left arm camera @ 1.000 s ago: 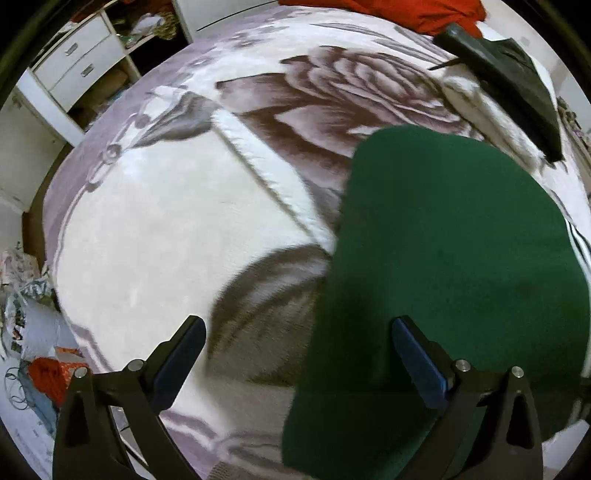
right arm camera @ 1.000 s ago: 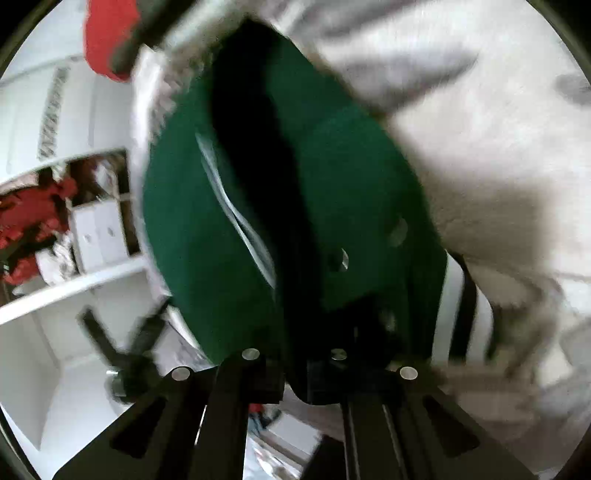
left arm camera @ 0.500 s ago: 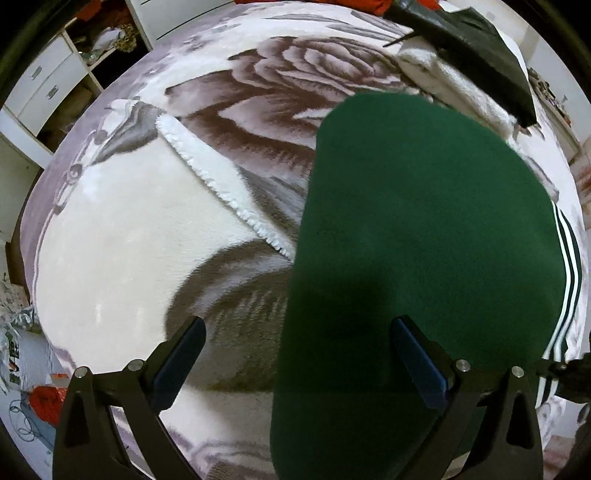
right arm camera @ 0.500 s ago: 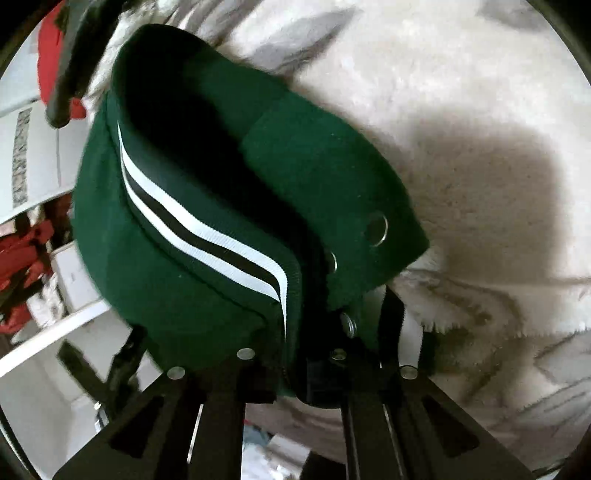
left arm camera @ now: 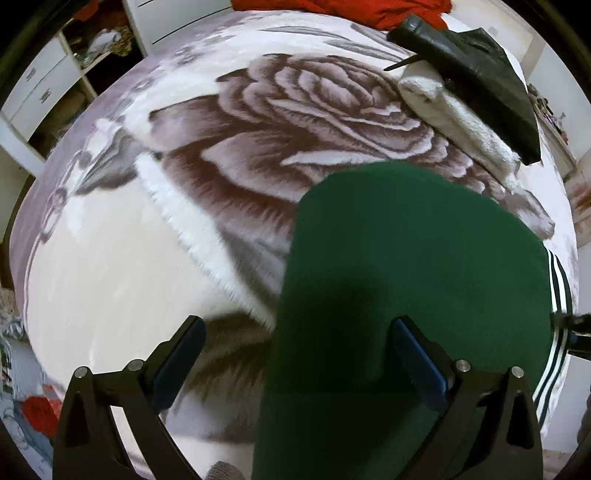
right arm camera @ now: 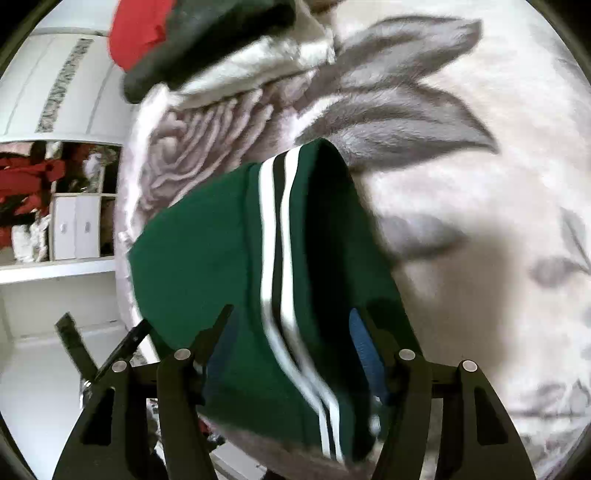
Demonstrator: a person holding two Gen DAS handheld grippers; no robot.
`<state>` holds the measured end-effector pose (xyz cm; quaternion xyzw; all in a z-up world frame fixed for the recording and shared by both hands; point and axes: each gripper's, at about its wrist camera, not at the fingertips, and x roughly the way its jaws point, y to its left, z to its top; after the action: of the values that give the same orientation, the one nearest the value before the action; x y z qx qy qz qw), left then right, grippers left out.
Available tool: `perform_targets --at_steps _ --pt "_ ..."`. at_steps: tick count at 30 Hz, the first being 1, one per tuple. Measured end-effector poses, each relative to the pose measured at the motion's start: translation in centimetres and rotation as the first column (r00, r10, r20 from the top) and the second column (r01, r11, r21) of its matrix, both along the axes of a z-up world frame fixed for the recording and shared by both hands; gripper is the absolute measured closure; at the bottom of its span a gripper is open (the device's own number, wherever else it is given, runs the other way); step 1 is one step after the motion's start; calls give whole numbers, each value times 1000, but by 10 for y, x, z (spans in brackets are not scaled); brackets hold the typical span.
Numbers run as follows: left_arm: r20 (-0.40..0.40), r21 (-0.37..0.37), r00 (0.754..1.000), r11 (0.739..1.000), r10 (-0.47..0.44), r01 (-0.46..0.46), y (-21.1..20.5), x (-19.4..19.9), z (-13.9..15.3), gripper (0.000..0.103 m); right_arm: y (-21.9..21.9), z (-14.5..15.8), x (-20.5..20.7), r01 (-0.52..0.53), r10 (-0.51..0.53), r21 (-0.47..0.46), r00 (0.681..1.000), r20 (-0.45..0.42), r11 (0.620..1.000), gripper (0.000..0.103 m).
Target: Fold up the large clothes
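Note:
A dark green garment (left arm camera: 406, 288) with a black-and-white striped hem lies folded flat on the flowered blanket (left arm camera: 110, 258). My left gripper (left arm camera: 295, 354) is open above its left edge; one finger is over the blanket, the other over the green cloth. In the right wrist view the green garment (right arm camera: 221, 258) shows its striped hem (right arm camera: 275, 229) running between the fingers. My right gripper (right arm camera: 291, 347) is open, with the hem lying loose between its spread fingers.
A folded white fleece (left arm camera: 461, 122) with a black garment (left arm camera: 476, 74) on it lies at the far right of the bed. Red cloth (left arm camera: 340, 9) lies at the far edge. White drawers and shelves (left arm camera: 40, 92) stand left of the bed.
My right gripper has opened and let go of the striped hem. The green garment now lies flat. My left gripper has shifted slightly over it and stays open.

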<state>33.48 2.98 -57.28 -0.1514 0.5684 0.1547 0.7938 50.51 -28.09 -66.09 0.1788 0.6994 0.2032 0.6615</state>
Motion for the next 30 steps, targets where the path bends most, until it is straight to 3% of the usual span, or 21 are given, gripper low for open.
perform_targets --at_steps 2,5,9,16,23,26,28,29,30 --pt "1 28 1000 999 -22 22 -4 3 0 0 10 -21 11 5 -2 35 998 -66 999 80" --pt "10 22 1000 1000 -14 13 -7 -1 -2 0 15 -24 12 -12 12 6 999 -43 1000 84" --pt "13 -1 1000 1000 5 -5 -7 -1 -2 0 19 -27 12 -2 2 -30 1000 -16 1000 96" --pt "17 -4 1000 1000 4 -4 -8 -2 -2 0 14 1 7 64 -49 -126 992 116 990 100" --pt "11 -10 1000 1000 6 -6 -7 -4 2 0 18 -21 11 -21 30 -158 998 52 987 99" --pt "43 -58 999 998 19 -17 -1 -15 11 0 11 -15 15 -25 27 -119 999 17 993 95" --pt "61 -127 997 991 40 -32 7 -25 13 0 1 -10 14 -39 39 -69 999 -1 997 78" --pt "67 -159 997 987 46 -35 9 -28 11 0 -3 -6 13 -46 47 -44 999 8 998 37" --pt "72 -206 996 978 54 -38 13 -32 8 0 -9 -4 10 -58 58 -25 998 26 998 13"
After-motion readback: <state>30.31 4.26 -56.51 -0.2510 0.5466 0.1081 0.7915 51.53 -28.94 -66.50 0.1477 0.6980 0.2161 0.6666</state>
